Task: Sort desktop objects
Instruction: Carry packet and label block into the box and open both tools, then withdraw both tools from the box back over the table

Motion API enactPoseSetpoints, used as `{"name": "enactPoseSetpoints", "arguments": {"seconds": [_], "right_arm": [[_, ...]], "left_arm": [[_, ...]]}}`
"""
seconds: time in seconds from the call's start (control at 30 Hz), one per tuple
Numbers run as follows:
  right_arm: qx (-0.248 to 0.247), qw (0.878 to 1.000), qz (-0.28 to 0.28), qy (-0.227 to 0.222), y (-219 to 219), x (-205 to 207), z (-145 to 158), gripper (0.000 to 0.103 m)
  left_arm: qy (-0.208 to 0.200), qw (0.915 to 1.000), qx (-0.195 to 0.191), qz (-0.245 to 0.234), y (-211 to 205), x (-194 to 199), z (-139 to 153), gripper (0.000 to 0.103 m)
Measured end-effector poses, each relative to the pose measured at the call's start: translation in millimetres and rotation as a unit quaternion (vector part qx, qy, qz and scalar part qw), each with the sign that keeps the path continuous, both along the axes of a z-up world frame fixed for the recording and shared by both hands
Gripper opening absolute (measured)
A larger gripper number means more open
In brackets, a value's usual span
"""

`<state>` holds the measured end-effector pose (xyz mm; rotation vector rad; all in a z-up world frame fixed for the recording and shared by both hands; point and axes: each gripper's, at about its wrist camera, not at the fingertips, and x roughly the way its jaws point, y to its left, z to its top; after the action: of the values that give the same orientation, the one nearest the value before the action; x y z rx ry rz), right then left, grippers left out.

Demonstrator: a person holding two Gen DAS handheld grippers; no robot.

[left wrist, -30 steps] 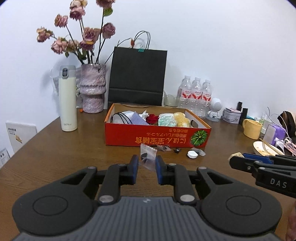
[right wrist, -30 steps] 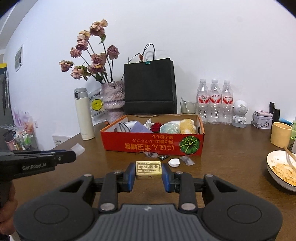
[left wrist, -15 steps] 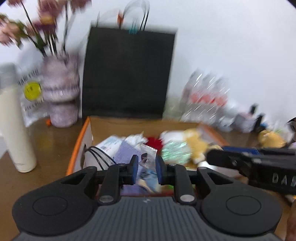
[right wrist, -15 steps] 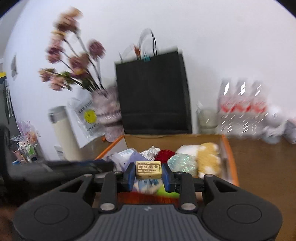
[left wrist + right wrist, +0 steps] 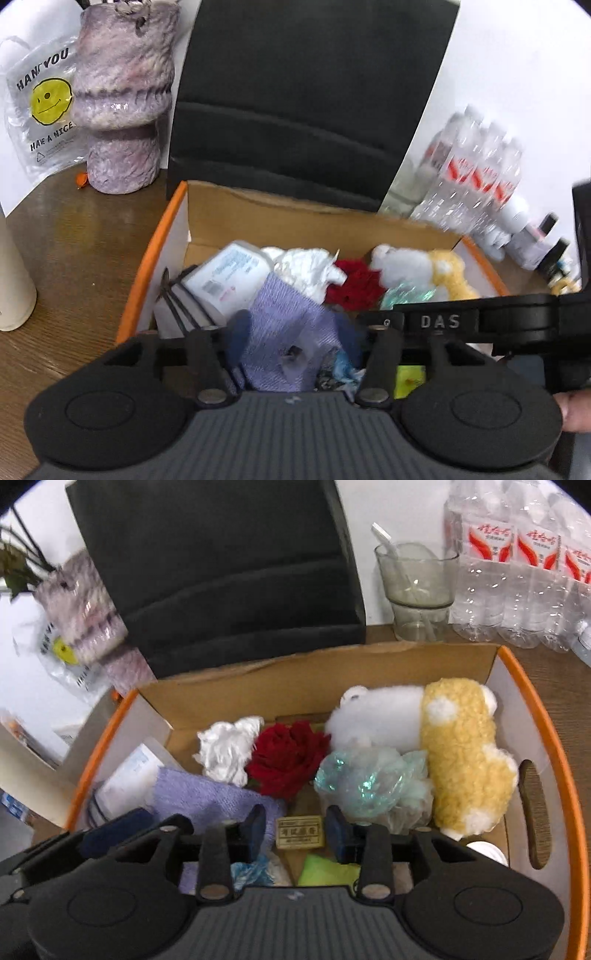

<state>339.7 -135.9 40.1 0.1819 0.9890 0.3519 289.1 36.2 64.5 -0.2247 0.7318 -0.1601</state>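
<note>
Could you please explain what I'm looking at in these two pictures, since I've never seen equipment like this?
No robot here: a person holds a two-fingered tool in each hand, each with a wide-angle camera looking along its fingers. One picture comes from the left tool, the other from the right tool. Both hang over an orange-rimmed cardboard box on a brown table. The box holds a red rose, a yellow-and-white plush toy, a purple cloth and crumpled white paper. The right tool's jaws are opening; a small tan labelled block sits between them, clear of the pads. The left tool's jaws are opening too, with nothing gripped. Behind stand a black bag, a vase and water bottles.
</note>
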Motion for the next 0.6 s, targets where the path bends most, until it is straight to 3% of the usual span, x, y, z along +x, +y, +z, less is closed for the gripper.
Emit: {"name": "enactPoseSetpoints", "arguments": {"seconds": [0.1, 0.2, 0.27, 0.4, 0.6], "right_arm": [[-0.004, 1.000, 0.000, -0.012, -6, -10, 22, 0.050], [-0.019, 0.999, 0.002, -0.030, -15, -24, 45, 0.063], [-0.032, 0.999, -0.004, -0.038, -22, -32, 61, 0.068], [-0.052, 0.997, -0.017, -0.054, -49, -50, 80, 0.084], [-0.068, 0.996, -0.035, -0.038, -82, -77, 88, 0.084]], "left_arm": [[-0.016, 0.9999, 0.001, 0.006, 3, -11, 20, 0.074], [-0.029, 0.9994, 0.018, 0.000, -1, -22, 40, 0.087], [-0.042, 0.9980, 0.046, 0.009, -4, -32, 57, 0.103], [-0.058, 0.9930, 0.097, 0.036, -3, -53, 82, 0.103], [-0.022, 0.9935, 0.096, 0.056, 3, -71, 98, 0.103]]}}
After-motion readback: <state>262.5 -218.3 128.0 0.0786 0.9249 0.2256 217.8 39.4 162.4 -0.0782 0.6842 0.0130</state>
